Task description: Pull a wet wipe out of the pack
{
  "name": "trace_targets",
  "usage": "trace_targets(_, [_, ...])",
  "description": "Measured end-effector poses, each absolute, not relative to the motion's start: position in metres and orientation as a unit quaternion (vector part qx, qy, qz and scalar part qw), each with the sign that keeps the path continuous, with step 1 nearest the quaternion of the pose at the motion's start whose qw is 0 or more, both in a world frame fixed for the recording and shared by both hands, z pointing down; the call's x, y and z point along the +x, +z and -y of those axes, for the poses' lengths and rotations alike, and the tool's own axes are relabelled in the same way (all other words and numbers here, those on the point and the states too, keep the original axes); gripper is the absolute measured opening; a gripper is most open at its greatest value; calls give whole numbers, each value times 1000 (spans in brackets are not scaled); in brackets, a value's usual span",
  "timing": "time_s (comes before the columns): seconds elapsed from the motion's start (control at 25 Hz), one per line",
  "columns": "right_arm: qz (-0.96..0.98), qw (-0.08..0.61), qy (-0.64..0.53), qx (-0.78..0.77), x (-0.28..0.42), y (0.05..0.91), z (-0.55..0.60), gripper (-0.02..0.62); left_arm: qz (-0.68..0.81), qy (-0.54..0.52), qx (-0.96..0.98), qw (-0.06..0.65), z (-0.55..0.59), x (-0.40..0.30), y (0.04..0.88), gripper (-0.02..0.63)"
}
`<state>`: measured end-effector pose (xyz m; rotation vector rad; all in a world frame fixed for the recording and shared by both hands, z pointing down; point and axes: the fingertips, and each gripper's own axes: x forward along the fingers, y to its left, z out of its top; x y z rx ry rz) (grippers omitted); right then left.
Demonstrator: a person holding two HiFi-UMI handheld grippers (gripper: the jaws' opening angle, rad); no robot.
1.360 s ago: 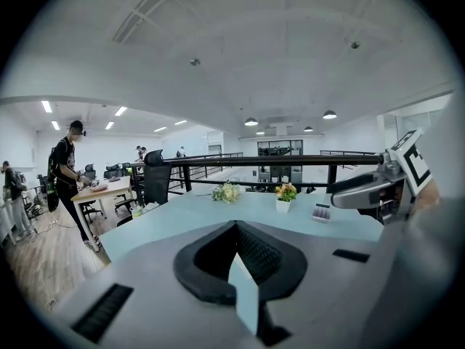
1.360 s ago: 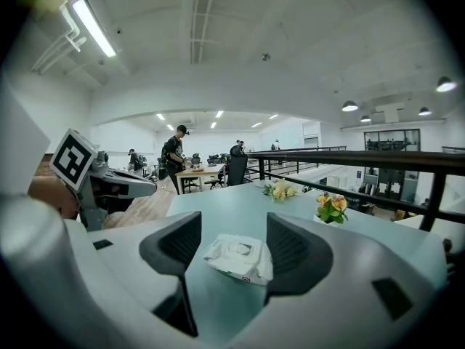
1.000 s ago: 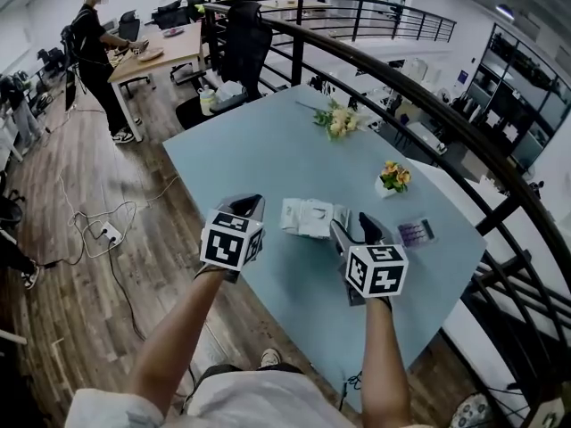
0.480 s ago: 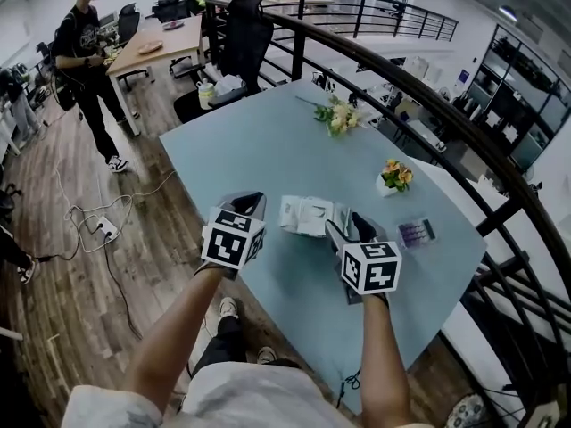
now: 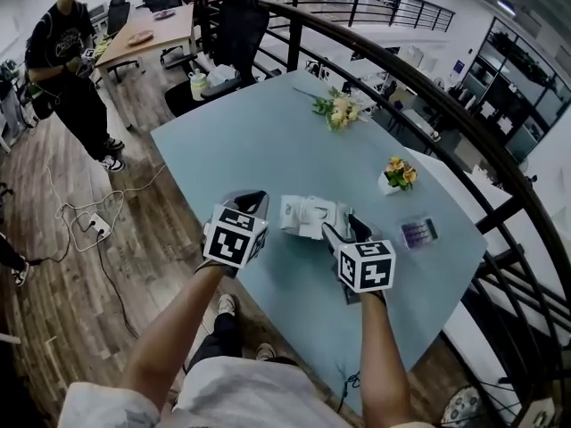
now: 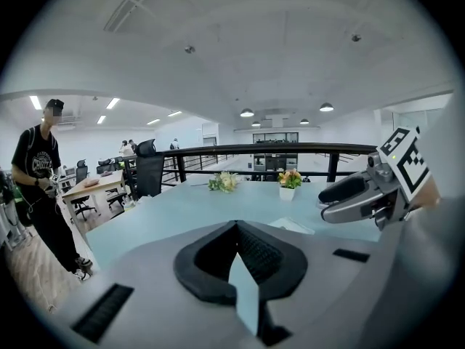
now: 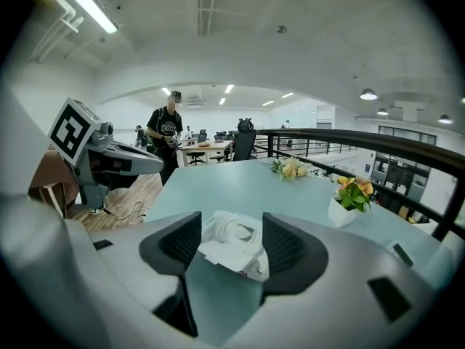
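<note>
while the wipe pack (image 7: 234,247) lies on the table (image 5: 241,123), right tool (image 7: 231,222) spread beside it, left tool (image 6: 234,231) pressed together

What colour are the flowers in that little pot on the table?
The flowers are orange and yellow, in a white pot; clearest in the right gripper view.

Pale teal table (image 5: 259,141), white pack (image 5: 308,214). Grey left claw (image 5: 252,203) and right claw (image 5: 343,228), black pads (image 7: 287,249), black-and-white square-marked cubes (image 5: 235,239). Orange-yellow flowers (image 5: 398,168), white pot (image 5: 389,185).
</note>
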<state>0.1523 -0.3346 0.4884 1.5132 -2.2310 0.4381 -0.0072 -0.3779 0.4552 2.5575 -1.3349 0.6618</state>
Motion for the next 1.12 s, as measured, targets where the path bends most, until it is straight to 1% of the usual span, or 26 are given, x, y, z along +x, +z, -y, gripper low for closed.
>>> trace_targets(0.68, [787,281,166,523,148,539,370,264,393,274,872,102,413,0,503,-6])
trace_targets(0.88, [789,319,160,500,145,553,380,262,377,283,877,98,421,2,515,-6])
trace_targets(1.12, [791,344,156,480,140,566,388,259,361,292,881,89,424,10,523,-6])
